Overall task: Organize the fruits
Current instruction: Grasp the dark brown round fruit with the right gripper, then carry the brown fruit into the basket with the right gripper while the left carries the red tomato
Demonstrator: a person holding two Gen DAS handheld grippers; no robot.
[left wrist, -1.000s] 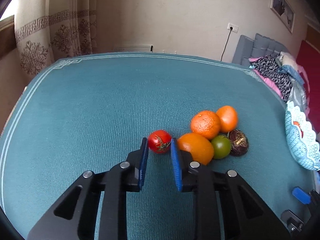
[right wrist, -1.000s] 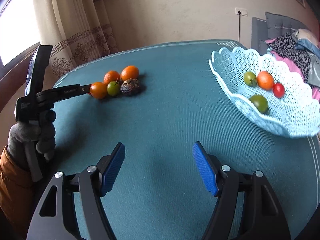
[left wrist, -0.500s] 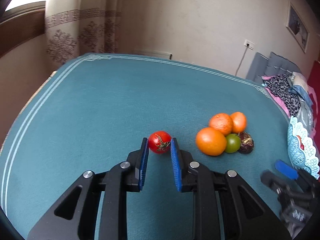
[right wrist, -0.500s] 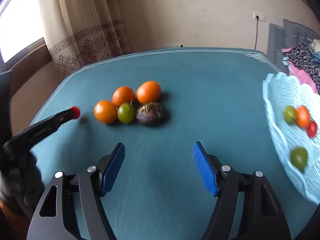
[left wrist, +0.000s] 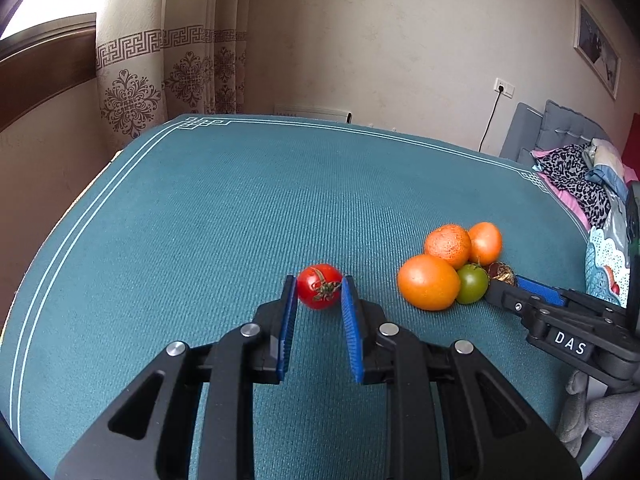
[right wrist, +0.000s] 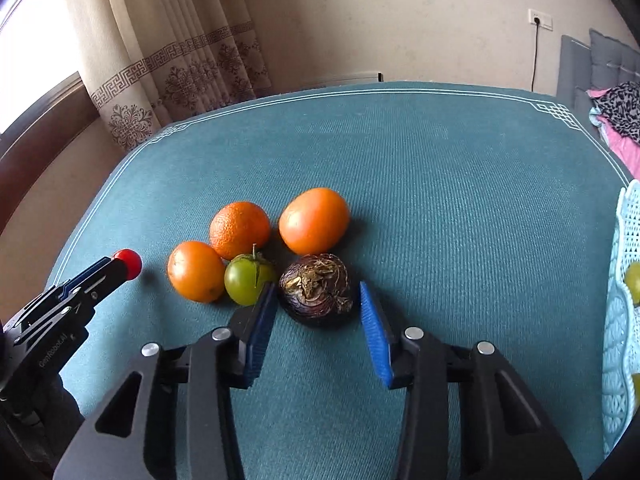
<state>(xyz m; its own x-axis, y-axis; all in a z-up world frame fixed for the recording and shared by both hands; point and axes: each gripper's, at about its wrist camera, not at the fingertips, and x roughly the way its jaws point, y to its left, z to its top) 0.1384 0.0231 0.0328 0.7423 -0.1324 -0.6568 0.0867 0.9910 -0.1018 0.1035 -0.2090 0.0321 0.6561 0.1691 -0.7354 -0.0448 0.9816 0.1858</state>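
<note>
The right gripper (right wrist: pixel 314 312) is closing with the dark wrinkled fruit (right wrist: pixel 316 289) between its pads, which do not yet press on it; I'd centre it and squeeze gently. The green fruit (right wrist: pixel 248 279) touches its left pad, so lift straight up. The left gripper (left wrist: pixel 319 300) is clenched on the red tomato (left wrist: pixel 319 286). Beyond lie three oranges (right wrist: pixel 314 220), then bare cloth; the white basket (right wrist: pixel 624 280) waits far right at the table's edge.

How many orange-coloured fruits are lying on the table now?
3. All lie in the cluster on the blue table: the near-left orange fruit, the rough-skinned orange fruit behind it, and the smooth far-right orange fruit. The basket's contents are mostly out of view.
</note>
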